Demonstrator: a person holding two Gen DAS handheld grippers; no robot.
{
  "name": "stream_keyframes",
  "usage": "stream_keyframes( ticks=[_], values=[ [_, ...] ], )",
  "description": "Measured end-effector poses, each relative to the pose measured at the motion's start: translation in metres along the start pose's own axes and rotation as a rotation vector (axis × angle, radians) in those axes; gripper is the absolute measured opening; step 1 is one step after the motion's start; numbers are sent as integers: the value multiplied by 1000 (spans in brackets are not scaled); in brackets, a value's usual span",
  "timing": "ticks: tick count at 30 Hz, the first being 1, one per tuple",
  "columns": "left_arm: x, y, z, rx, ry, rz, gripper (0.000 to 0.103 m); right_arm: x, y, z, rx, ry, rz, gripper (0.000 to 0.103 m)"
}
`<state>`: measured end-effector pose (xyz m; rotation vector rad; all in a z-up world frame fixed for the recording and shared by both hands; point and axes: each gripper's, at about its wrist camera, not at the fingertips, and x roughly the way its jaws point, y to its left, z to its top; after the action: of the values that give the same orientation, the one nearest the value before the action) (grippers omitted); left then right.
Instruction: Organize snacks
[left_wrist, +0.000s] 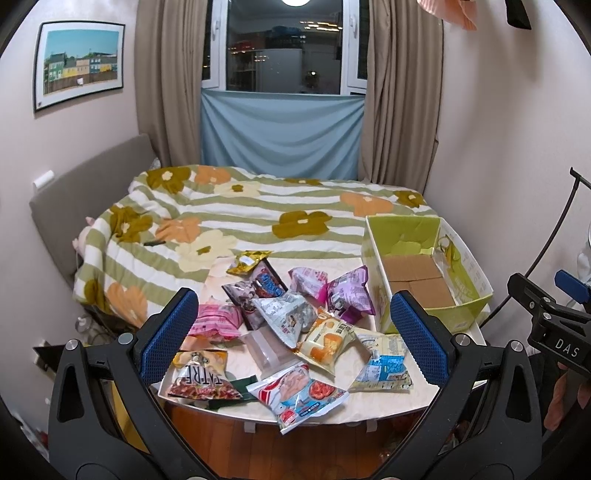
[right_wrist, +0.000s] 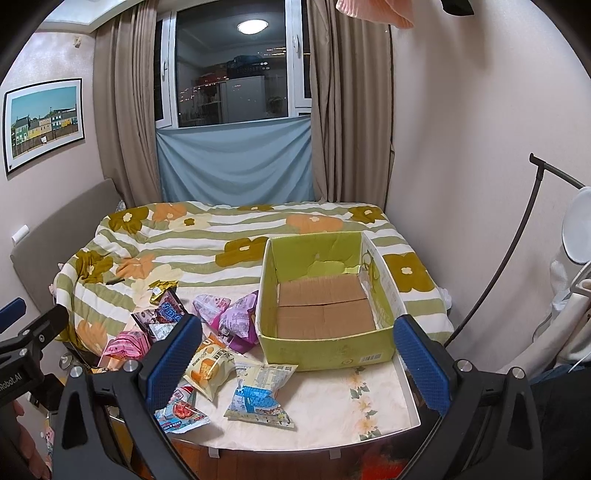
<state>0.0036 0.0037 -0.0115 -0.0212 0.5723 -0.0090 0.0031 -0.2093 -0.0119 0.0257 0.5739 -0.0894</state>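
Note:
Several snack packets lie in a loose pile on the small white table (left_wrist: 369, 410), among them a pink packet (left_wrist: 216, 322), an orange-and-white packet (left_wrist: 325, 341), a blue-and-white packet (left_wrist: 384, 365) and a red-and-white packet (left_wrist: 299, 397). An empty green cardboard box (left_wrist: 424, 273) stands at the table's right; it also shows in the right wrist view (right_wrist: 325, 347). My left gripper (left_wrist: 295, 336) is open and empty above the pile. My right gripper (right_wrist: 295, 363) is open and empty, in front of the box and the blue-and-white packet (right_wrist: 258, 391).
A bed with a flowered striped cover (left_wrist: 258, 210) lies behind the table. Curtains and a window (left_wrist: 284, 48) are at the back. A black lamp stand (right_wrist: 517, 251) rises at the right. Wooden floor (left_wrist: 258, 446) shows below the table's front edge.

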Motion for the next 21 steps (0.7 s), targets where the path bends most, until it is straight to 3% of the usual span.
stream_keyframes(
  ticks=[21],
  values=[
    [1, 14, -6, -14, 22, -3, 103, -5, 4, -6, 29, 8, 1, 103]
  ],
)
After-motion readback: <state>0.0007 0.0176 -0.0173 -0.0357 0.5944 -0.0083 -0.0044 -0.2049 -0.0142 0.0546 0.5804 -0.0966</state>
